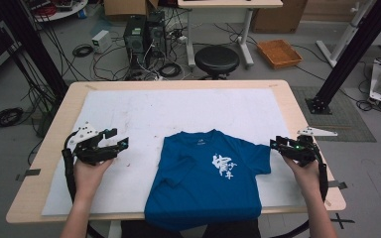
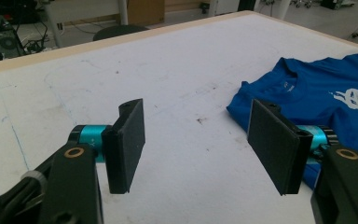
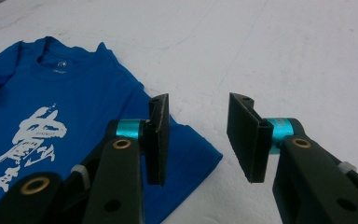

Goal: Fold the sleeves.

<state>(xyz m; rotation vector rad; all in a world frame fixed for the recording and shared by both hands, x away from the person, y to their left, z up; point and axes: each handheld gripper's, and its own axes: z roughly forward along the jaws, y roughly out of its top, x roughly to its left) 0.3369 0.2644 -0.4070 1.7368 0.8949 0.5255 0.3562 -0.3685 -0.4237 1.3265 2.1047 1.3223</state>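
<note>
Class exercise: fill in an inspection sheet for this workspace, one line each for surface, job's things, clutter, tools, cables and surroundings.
Surface: wooden table under a white sheet, scuffed and stained.
Job's things: blue T-shirt with white print, lying front up, one sleeve folded in, hem over the near edge.
Clutter: nothing seen on the sheet.
Tools: left tool open over bare sheet beside the shirt; right tool open, nothing between its jaws, one jaw over the sleeve edge.
Cables: black cable trails from the left tool; loose cables on the floor.
Surroundings: black stool, computer towers, orange tray.
</note>
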